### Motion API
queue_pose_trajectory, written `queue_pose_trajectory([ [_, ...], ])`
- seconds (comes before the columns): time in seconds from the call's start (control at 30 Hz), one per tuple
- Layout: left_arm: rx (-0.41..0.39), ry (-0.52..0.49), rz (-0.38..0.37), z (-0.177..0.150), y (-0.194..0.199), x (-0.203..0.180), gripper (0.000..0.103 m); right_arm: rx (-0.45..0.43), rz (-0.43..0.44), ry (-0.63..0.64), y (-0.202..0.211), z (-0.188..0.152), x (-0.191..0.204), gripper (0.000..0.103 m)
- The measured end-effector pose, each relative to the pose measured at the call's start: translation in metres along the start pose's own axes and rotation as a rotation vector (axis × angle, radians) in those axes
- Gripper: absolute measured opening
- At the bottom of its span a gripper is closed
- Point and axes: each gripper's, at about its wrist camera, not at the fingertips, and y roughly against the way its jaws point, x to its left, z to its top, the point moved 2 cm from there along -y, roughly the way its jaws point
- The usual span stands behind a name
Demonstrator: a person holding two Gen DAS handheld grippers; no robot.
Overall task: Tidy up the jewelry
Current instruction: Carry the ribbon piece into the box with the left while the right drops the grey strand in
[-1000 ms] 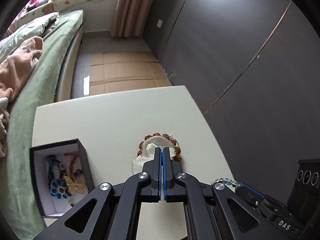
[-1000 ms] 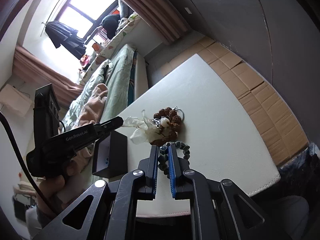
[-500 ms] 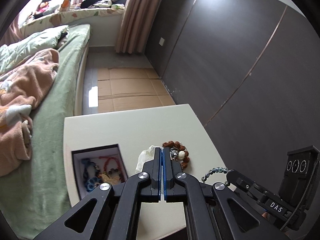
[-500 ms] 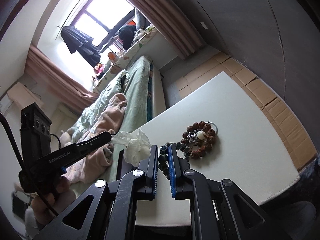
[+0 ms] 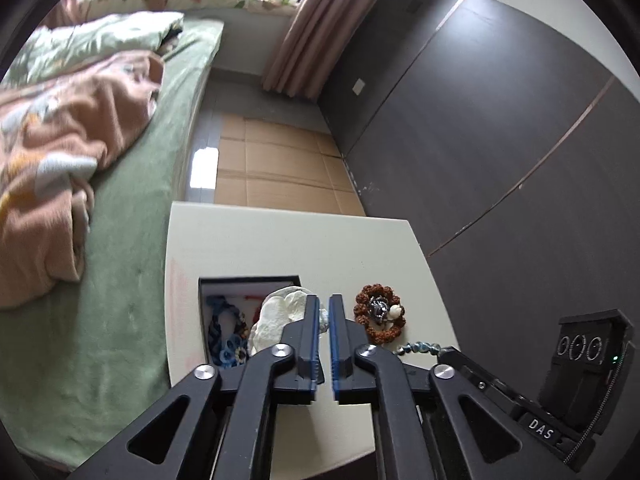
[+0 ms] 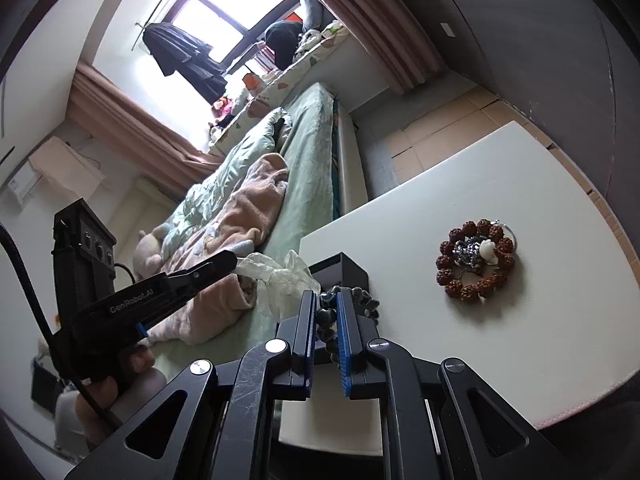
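Jewelry sorting at a bedside desk

Beads of a dark green-grey bracelet point(image 6: 332, 314) sit clamped between the blue-lined fingers of the right hand-held gripper point(image 6: 325, 300), held above the near edge of a white desk point(image 6: 520, 184). From the left wrist view the same bracelet point(image 5: 420, 347) shows as a short string of bluish beads at the tip of the right hand-held gripper point(image 5: 448, 354).

The left hand-held gripper point(image 5: 324, 306) has its jaws parted by a narrow gap. A crumpled piece of thin white plastic point(image 5: 280, 312) lies against its left finger, over the open jewelry box point(image 5: 248, 280); whether the plastic is pinched or hanging loose cannot be told from this view. In the right wrist view the left hand-held gripper point(image 6: 230, 260) has the plastic point(image 6: 280, 276) trailing from its tip above the box point(image 6: 344, 270).

The black box, white inside, stands on the left part of the desk and holds a blue flowered piece point(image 5: 226, 336) and something red point(image 5: 254, 300). Just right of the left gripper, apart from the box, a brown seed-bead bracelet point(image 5: 378, 316) lies flat on the desk, with a small silver item and a white bead inside its ring. A bed point(image 5: 132, 264) with green sheet and a pink blanket point(image 5: 60, 160) runs along the desk's left side.
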Motion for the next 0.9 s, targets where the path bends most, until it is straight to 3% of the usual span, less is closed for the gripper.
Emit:
queue_pose_trajectory([
  [0.07,-0.009,0.031,0.025,-0.002,0.004,0.012,0.072,0.011,0.004,0.004,-0.006,0.001,0.006,0.012],
  [0.13,-0.066,0.063,0.043,-0.004,0.014,0.024,0.087,0.011,0.009,0.016,-0.010,0.004,0.014,0.012],
  [0.6,-0.153,0.098,0.116,-0.038,0.050,0.064,0.087,0.074,0.001,0.113,-0.056,0.009,0.054,0.012],
  [0.9,-0.264,0.212,0.148,-0.066,0.070,0.093,0.086,0.141,-0.047,0.163,-0.086,0.010,0.062,0.012],
])
